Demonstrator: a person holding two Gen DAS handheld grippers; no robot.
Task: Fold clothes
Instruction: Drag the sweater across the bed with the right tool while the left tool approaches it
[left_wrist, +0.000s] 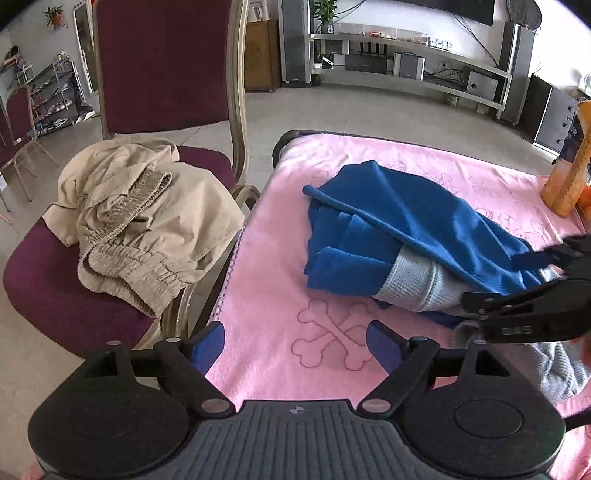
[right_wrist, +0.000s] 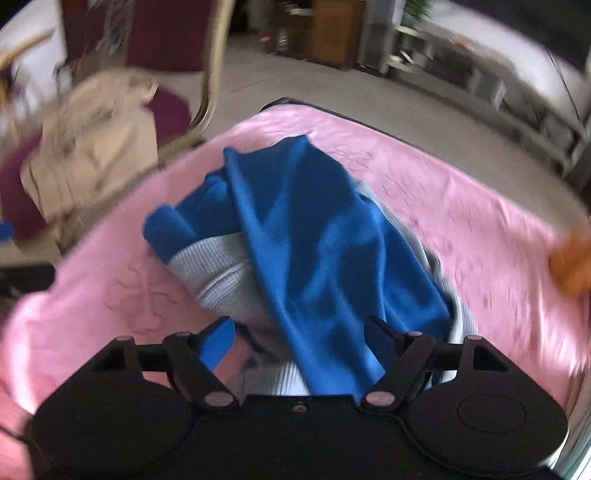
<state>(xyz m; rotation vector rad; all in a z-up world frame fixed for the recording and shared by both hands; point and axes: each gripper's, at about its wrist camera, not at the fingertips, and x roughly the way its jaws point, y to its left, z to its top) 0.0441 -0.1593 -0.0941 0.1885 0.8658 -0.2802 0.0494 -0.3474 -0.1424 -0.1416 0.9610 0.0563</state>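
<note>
A crumpled blue garment (left_wrist: 388, 229) with a grey ribbed part (left_wrist: 410, 284) lies bunched on the pink towel (left_wrist: 280, 258) that covers the table. My left gripper (left_wrist: 295, 332) hovers open over bare towel, just in front of the garment, with nothing between its fingers. My right gripper (left_wrist: 517, 284) comes in from the right edge at the garment's near right end. In the blurred right wrist view its jaws (right_wrist: 299, 325) stand wide; a fold of the blue garment (right_wrist: 314, 240) runs between them, and the pads do not pinch it.
Beige trousers (left_wrist: 147, 221) lie heaped on a maroon chair (left_wrist: 55, 288) left of the table. An orange container (left_wrist: 569, 170) stands at the table's far right. The table's left edge (left_wrist: 236, 251) runs beside the chair. Shelving and floor lie beyond.
</note>
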